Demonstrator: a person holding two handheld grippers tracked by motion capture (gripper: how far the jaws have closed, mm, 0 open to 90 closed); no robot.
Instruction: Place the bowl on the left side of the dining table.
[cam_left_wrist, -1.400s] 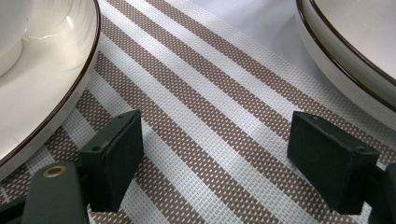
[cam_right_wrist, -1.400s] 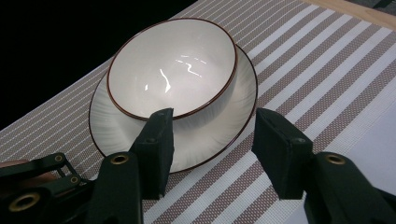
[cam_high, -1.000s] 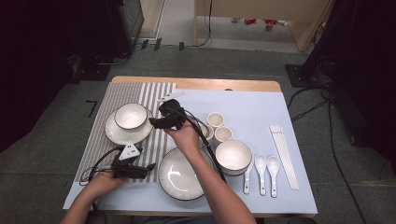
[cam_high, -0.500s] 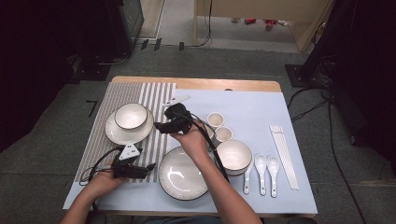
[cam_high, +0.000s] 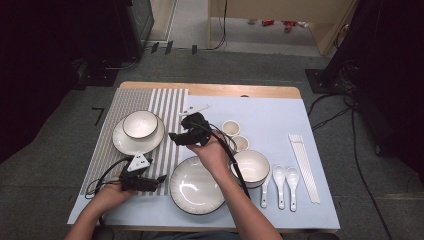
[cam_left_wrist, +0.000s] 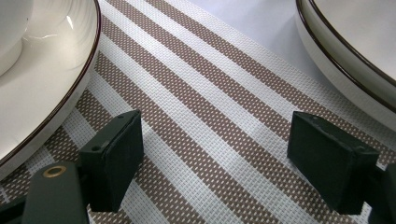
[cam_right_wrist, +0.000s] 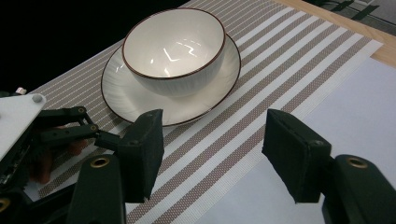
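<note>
Two grippers are in your hands over the counter (cam_high: 280, 92), and neither holds anything. Largest of what lies near them is the striped placemat (cam_high: 125, 102), whose stripes and long axis run from your edge of the counter toward the far edge; the pale blue mat (cam_high: 280, 120) lies beside it, on its right.

Next comes the large plate (cam_high: 196, 186), flat on the blue mat just in front of you, between your two forearms. The saucer (cam_high: 137, 141) sits on the striped placemat with the bowl (cam_high: 140, 123) upright in it, mouth up; being round, it shows no long axis.

Your right gripper (cam_high: 181, 136) hangs above the placemat's right edge, pointing left toward the bowl and saucer, near them but apart. In the right gripper view its fingers (cam_right_wrist: 142, 149) stand well apart with only mat between them, and they have just been opening further.

Your left gripper (cam_high: 156, 179) rests low on the striped placemat, pointing right toward the large plate, just short of its rim. In the left gripper view its fingers (cam_left_wrist: 114, 156) are wide apart, bare mat between them.
</note>
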